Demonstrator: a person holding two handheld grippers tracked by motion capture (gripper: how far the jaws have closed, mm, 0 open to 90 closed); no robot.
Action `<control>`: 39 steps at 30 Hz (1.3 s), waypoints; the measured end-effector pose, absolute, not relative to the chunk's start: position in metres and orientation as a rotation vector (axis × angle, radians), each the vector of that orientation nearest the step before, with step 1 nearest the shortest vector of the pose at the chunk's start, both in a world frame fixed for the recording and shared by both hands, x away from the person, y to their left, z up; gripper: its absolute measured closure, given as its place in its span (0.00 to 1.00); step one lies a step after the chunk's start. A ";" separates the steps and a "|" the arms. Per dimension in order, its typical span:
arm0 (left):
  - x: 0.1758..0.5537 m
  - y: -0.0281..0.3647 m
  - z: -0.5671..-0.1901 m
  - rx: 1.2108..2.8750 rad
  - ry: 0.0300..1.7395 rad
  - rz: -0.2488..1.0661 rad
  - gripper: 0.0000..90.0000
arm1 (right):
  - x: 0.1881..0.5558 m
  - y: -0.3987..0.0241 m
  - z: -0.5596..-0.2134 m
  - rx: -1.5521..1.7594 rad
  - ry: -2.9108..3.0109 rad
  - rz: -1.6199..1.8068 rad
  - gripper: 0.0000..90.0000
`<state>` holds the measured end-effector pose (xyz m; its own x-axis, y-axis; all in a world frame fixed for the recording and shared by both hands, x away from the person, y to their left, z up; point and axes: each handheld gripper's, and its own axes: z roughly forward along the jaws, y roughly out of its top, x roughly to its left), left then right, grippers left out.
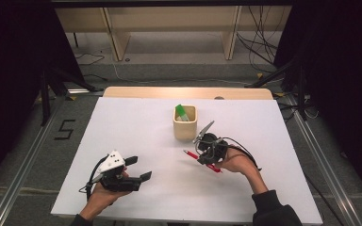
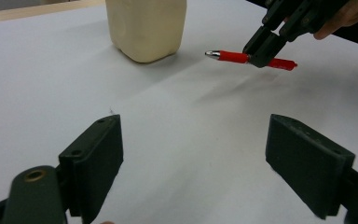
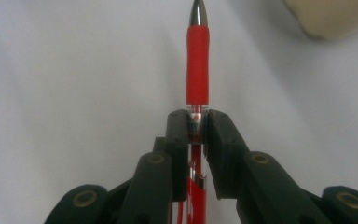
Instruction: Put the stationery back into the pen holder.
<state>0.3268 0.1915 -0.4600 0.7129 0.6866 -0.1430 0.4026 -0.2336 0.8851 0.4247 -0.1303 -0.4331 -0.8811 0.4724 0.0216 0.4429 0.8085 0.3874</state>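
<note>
Left gripper [image 1: 134, 170] nearest the camera, low on the white table [image 1: 136, 127], jaws spread wide with nothing between them; in its own view only bare sheet lies between the two pads. It looks parked, out of the way of the other hand's work.

Right gripper [image 1: 201, 156] is clamped on the red pen [image 3: 197, 70]. Jaws narrow, pads pressing the clear barrel just behind the red grip. Pen runs straight along the jaws, metal tip leading. In the left gripper view the pen [image 2: 235, 57] sits roughly level, seemingly just above the sheet; contact cannot be told. The mid-barrel hold likely keeps it balanced and gives control of the tip.

Cream cup [image 1: 185, 123] stands upright just beyond the pen tip, near table centre, a green item [image 1: 182, 112] already leaning inside. Judged: the pen is bound for the cup.

Obstacles: cup rim and the green item take part of the opening. The level pen would need tipping upright to enter. Table otherwise open; cables and shelving lie beyond the far edge.
</note>
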 end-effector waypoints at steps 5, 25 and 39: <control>0.327 0.193 -0.460 1.853 0.851 0.339 0.21 | 0.425 -0.134 -0.424 0.777 2.861 0.757 0.89; 0.327 0.193 -0.460 1.842 0.856 0.327 0.21 | 0.422 -0.141 -0.407 0.926 2.547 1.231 0.88; 0.327 0.193 -0.461 1.834 0.859 0.326 0.21 | 0.424 -0.145 -0.395 0.968 2.440 1.335 0.88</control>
